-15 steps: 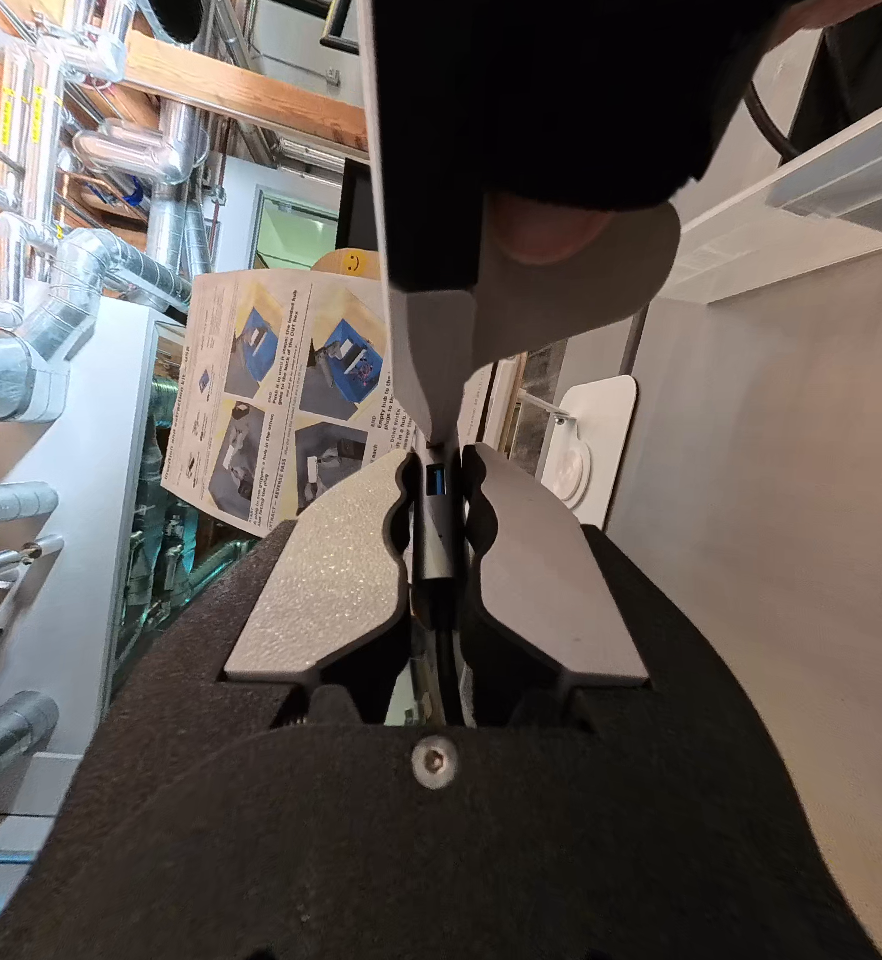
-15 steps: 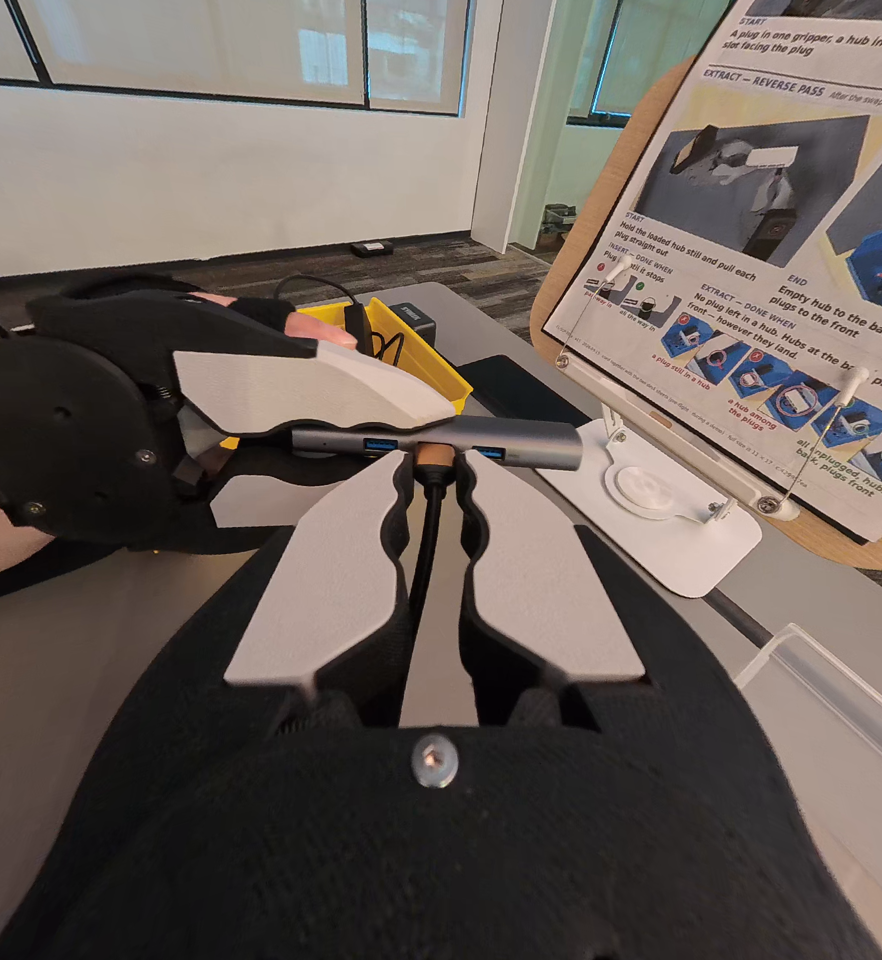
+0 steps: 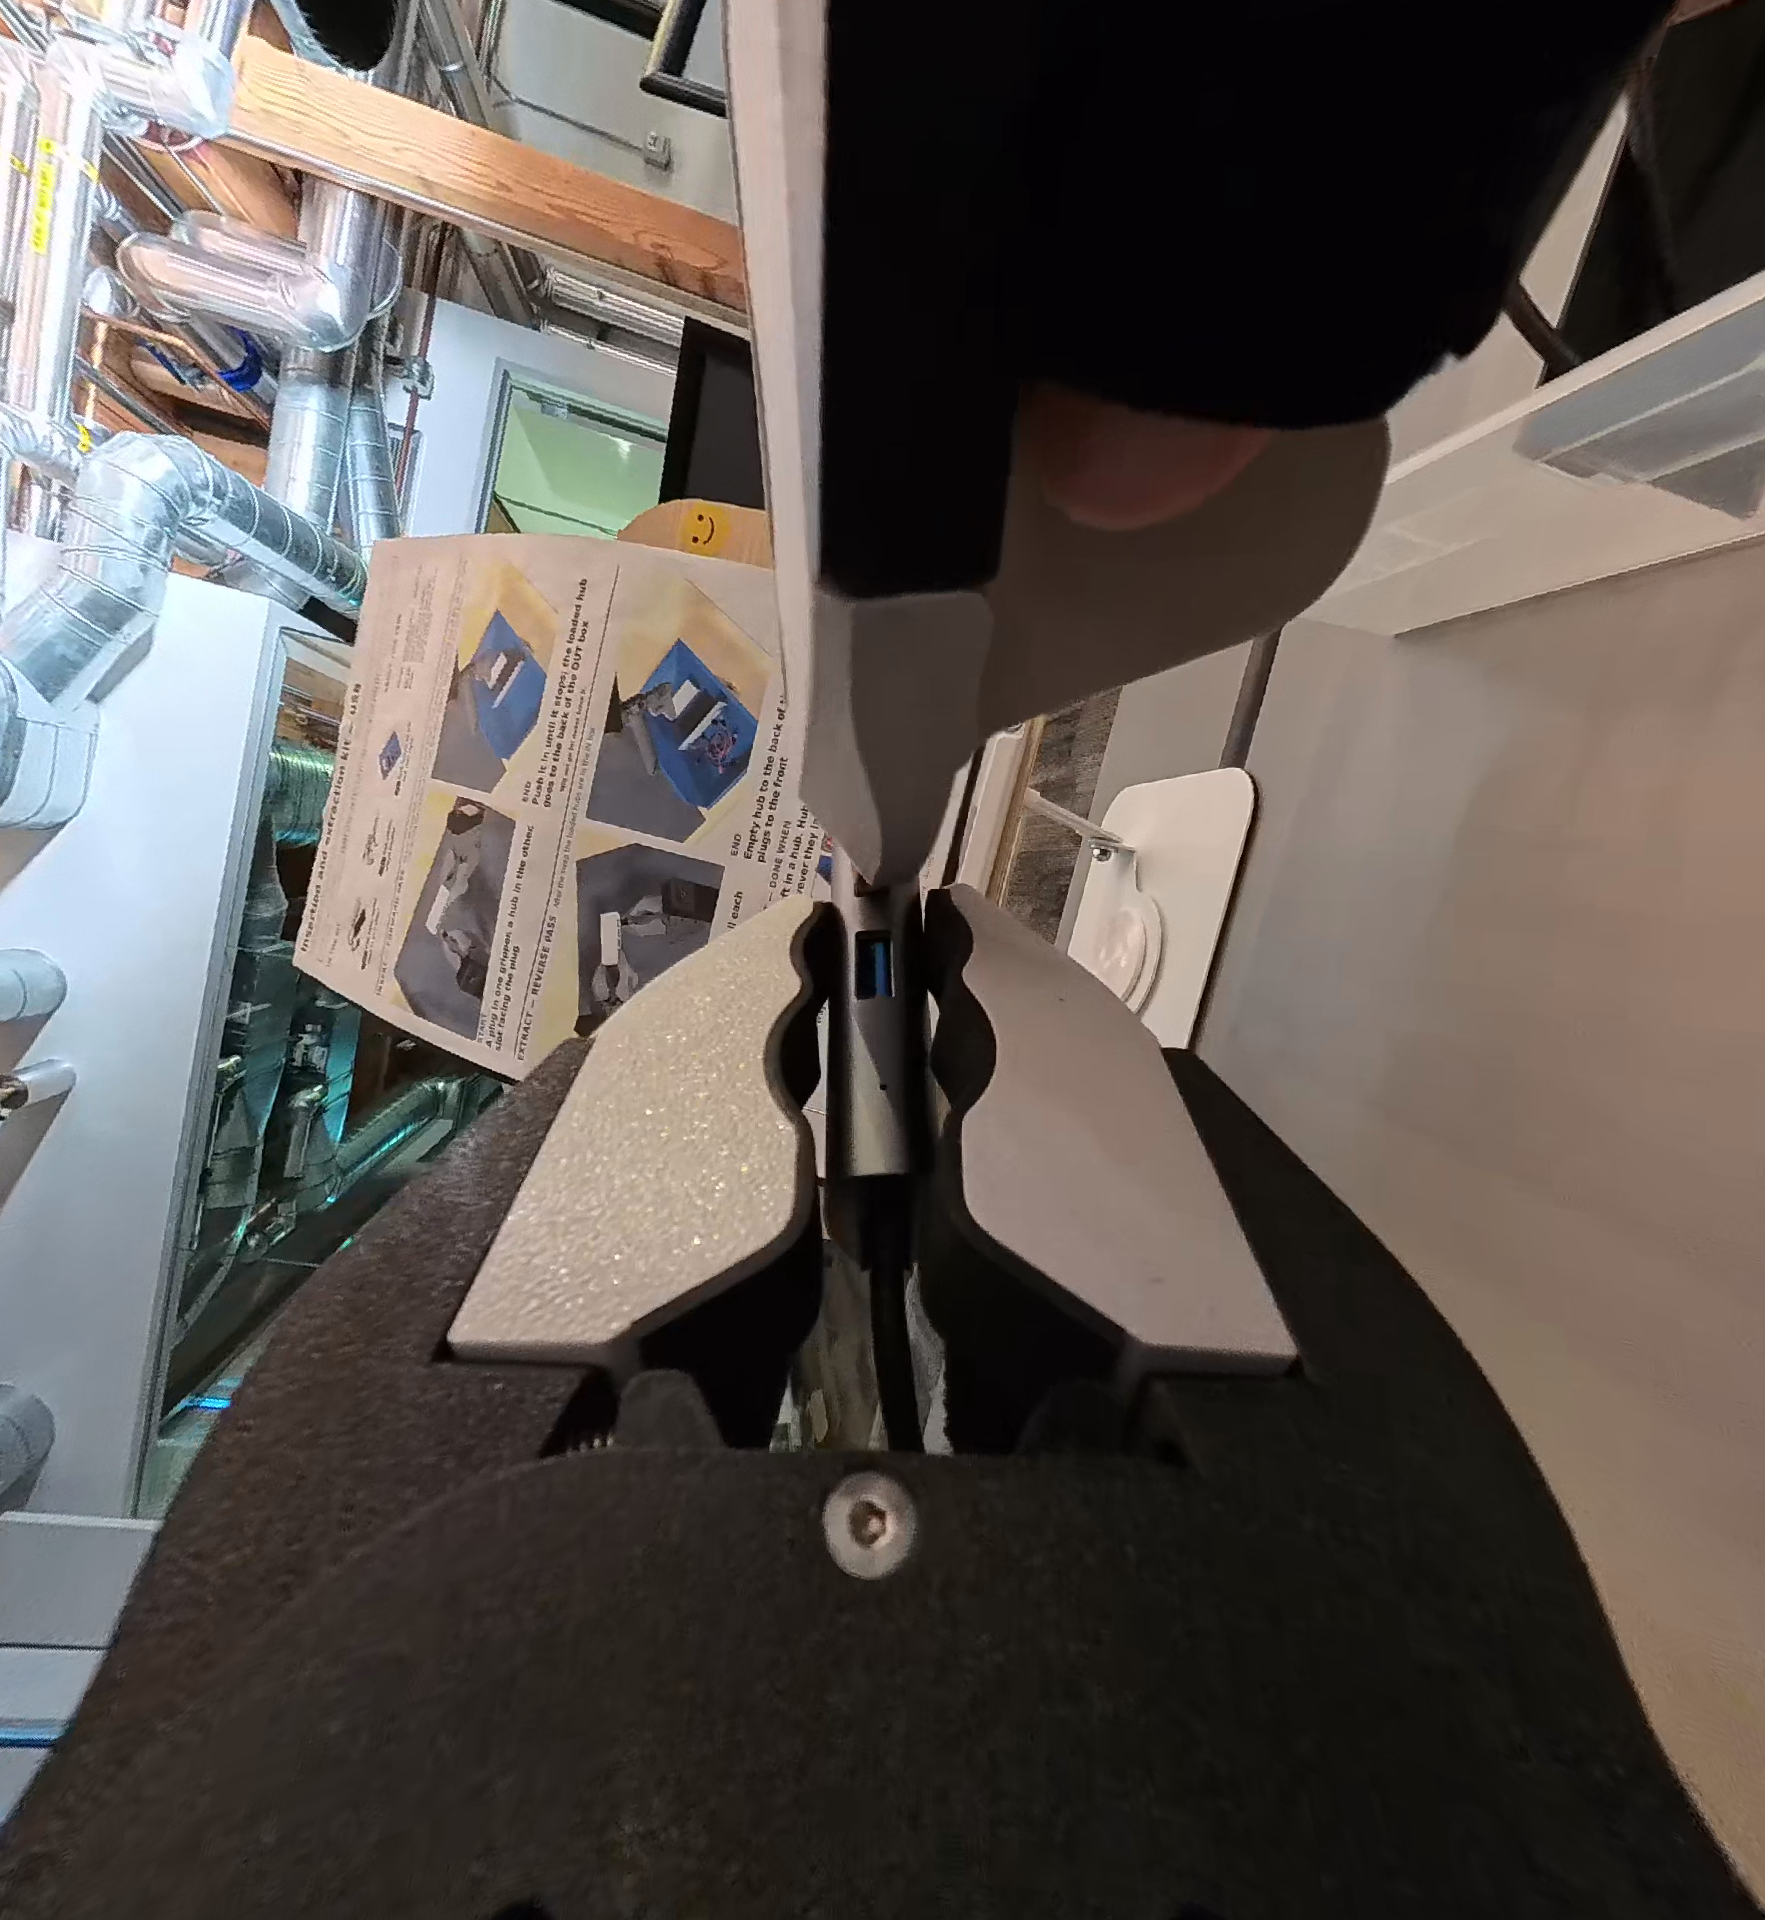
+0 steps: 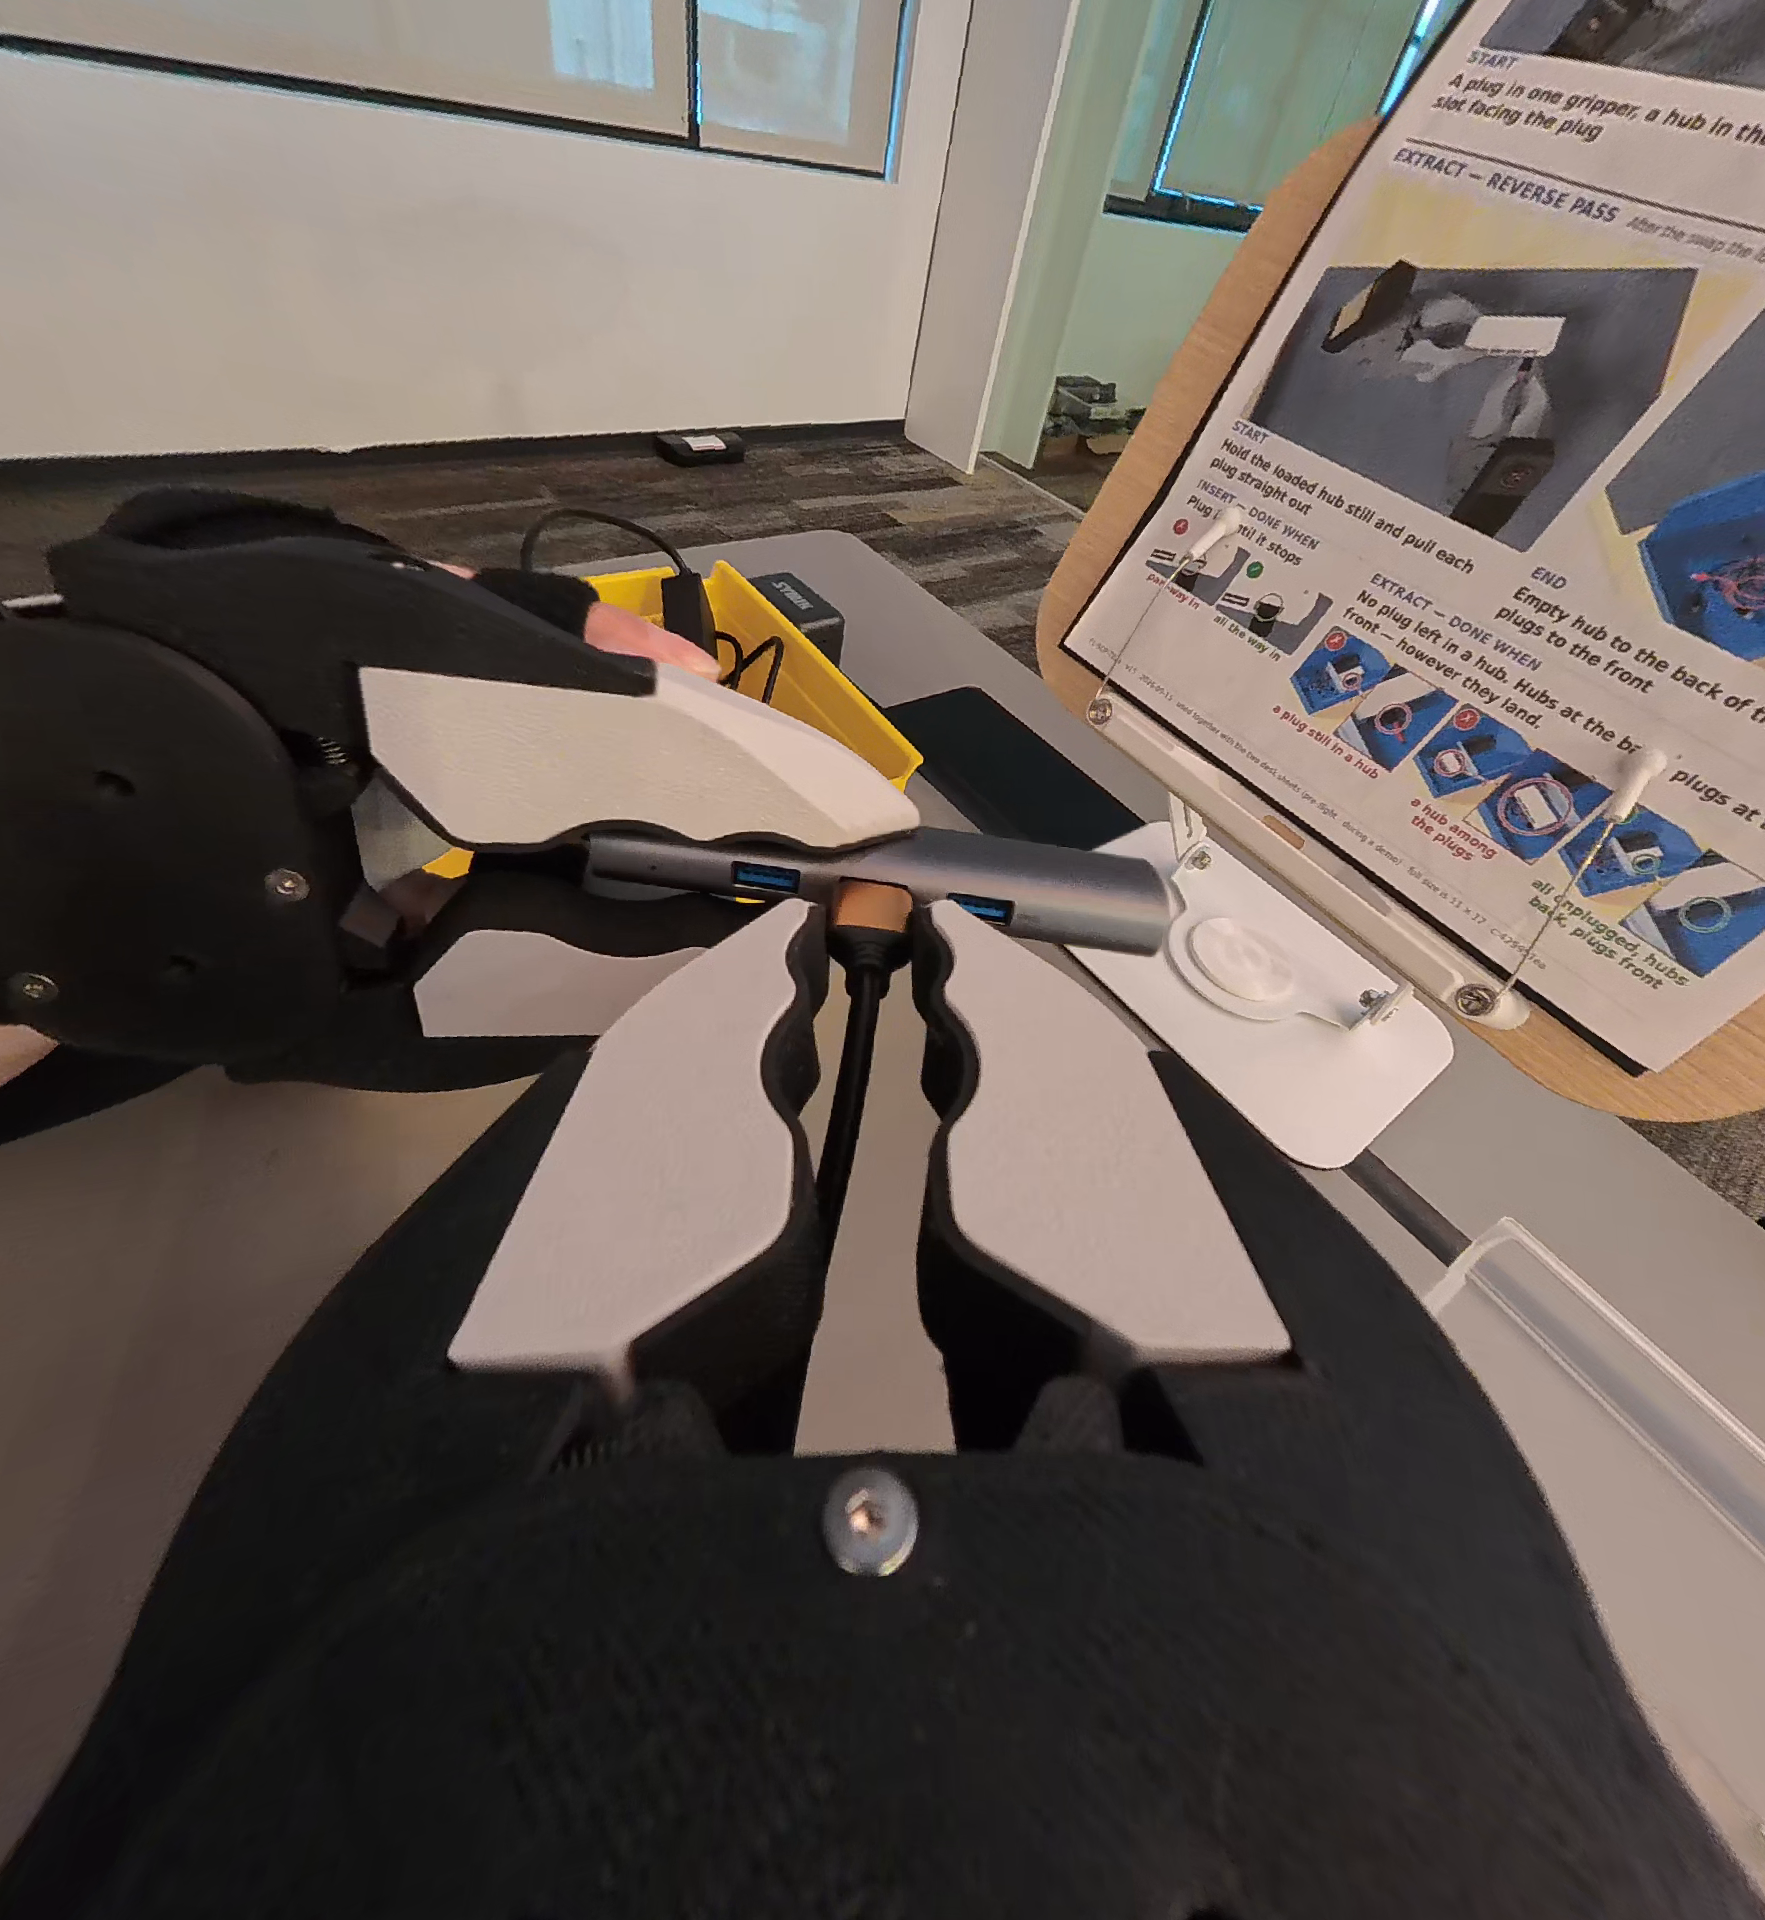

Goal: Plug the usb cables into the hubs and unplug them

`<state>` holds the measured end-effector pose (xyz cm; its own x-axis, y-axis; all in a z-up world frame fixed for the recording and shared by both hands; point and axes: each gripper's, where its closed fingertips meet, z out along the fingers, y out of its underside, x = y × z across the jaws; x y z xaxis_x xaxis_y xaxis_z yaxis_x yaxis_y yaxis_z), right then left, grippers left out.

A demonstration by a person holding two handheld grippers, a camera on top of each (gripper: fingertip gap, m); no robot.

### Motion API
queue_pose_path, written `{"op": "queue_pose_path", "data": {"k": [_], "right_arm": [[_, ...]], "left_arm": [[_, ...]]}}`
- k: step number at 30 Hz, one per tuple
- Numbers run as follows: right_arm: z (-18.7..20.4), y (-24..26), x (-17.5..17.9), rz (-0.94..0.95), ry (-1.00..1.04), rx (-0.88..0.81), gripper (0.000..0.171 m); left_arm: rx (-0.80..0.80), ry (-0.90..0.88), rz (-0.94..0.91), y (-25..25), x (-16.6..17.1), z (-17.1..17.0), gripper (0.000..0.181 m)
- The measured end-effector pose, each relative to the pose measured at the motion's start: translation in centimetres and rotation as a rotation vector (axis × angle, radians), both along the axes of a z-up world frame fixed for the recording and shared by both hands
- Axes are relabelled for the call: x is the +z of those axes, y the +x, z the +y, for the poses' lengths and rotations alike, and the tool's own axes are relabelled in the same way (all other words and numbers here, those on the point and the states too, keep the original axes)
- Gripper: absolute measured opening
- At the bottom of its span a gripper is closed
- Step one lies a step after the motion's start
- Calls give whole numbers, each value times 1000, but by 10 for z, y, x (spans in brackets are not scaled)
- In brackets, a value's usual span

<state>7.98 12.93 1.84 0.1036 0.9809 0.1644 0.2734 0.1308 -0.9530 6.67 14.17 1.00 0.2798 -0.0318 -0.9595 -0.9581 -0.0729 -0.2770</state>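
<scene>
My left gripper (image 3: 876, 914) is shut on a slim grey USB hub (image 3: 873, 1070) and holds it above the table; one blue port faces up. In the right wrist view the hub (image 4: 1044, 871) lies crosswise, with the left gripper (image 4: 649, 769) clamping its left end. My right gripper (image 4: 870, 920) is shut on a USB plug (image 4: 867, 896) with a copper collar. The collar butts against the hub's side between two blue ports. The black cable (image 4: 847, 1091) runs back between my right fingers. The right gripper's fingers (image 3: 888, 748) also show from above in the left wrist view.
A yellow bin (image 4: 826, 717) with black cables stands behind the left gripper. An instruction sheet on a wooden board (image 4: 1480, 582) stands on a white plate (image 4: 1304, 1049) at the right. A clear plastic box (image 4: 1626, 1392) sits at the near right on the grey table (image 4: 182, 1226). The tips of both grippers are at nearly the same place.
</scene>
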Motion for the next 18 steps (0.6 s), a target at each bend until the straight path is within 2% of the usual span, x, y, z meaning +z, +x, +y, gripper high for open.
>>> {"op": "queue_pose_path", "data": {"k": [7,12,14,18], "right_arm": [[-1,2,0,-22,20,-53,17],[-3,2,4,-32,151,-115,16],[-4,5,8,-21,125,-89,17],[-7,10,13,4,3,3,17]], "left_arm": [[11,-1,-8,1,0,0,17],[11,16,-22,1,4,-1,17],[-30,62,29,5,9,-3,17],[-150,38,-65,14,13,-8,16]]}}
